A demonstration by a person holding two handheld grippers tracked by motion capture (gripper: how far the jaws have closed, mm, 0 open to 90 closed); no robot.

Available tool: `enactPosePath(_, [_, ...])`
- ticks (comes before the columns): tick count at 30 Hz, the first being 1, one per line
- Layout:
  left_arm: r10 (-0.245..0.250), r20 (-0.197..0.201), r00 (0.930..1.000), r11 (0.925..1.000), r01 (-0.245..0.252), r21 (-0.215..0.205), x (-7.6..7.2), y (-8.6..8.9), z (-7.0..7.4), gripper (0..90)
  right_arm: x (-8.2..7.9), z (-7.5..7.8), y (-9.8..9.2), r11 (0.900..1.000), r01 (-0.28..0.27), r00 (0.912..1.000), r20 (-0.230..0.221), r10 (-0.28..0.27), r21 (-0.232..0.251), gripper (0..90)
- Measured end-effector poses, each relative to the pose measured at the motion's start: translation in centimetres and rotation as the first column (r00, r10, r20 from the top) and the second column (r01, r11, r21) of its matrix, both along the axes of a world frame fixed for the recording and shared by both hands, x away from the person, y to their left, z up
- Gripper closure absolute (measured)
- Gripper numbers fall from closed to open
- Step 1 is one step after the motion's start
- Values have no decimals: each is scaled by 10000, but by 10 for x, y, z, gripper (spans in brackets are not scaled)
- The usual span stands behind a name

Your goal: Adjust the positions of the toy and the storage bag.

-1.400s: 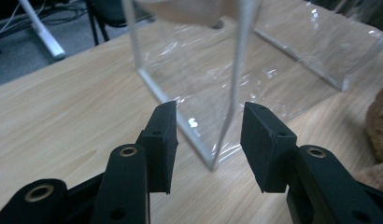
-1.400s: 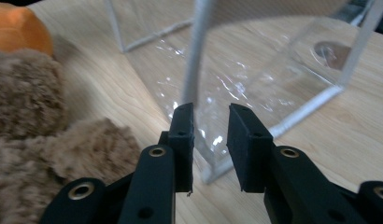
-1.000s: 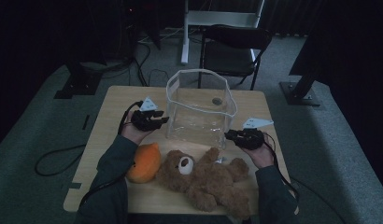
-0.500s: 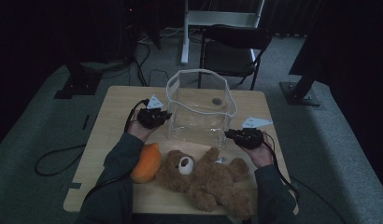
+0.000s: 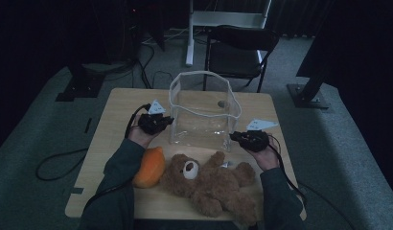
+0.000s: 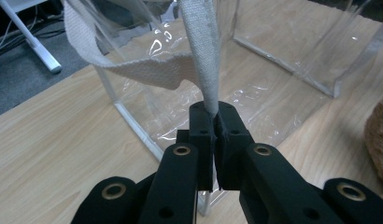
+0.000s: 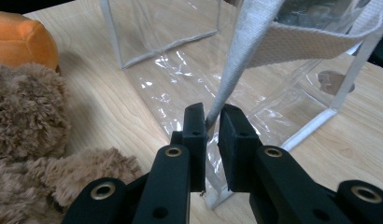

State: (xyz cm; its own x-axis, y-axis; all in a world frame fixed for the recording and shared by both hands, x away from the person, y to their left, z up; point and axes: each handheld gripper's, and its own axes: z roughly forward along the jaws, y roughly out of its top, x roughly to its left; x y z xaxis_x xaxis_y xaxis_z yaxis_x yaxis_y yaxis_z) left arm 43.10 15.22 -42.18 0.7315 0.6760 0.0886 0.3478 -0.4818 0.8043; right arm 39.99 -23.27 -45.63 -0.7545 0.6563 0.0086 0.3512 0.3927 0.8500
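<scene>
A clear plastic tote bag with white woven trim (image 5: 204, 112) stands upright at the middle of the light wooden bench (image 5: 113, 124), mouth open. The left gripper (image 6: 213, 112) has just been closing and is clamped on the bag's white strap at its left side; the right gripper (image 7: 212, 122) pinches the strap at its right side. Just in front of the bag lie a brown plush teddy bear (image 5: 209, 179) and, touching it, a round orange plush toy (image 5: 149, 166).

Both grippers, left (image 5: 167, 121) & right (image 5: 234, 136), jaws clamped tight.
</scene>
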Motion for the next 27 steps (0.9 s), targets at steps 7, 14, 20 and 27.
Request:
enactPosePath(7, [144, 50, 9999, 9999, -144, -47, -14, 12, -1, 871, 2, 1, 9, 9999, -114, 9999, 21, 114, -113, 815])
enactPosePath(14, [242, 70, 9997, 9997, -242, -67, -27, 19, -1, 870, 3, 3, 18, 9992, -257, 9996, 65, 260, -312, 817])
enactPosePath(20, [263, 104, 9996, 9996, -262, -66, -34, 22, -1, 871, 2, 3, 19, 9992, -323, 9995, 26, 324, -250, 817])
enactPosePath(27, [205, 206, 9996, 9995, -211, 256, -42, 23, 0, 870, -4, 3, 21, 9986, -454, 9990, 15, 455, -263, 818])
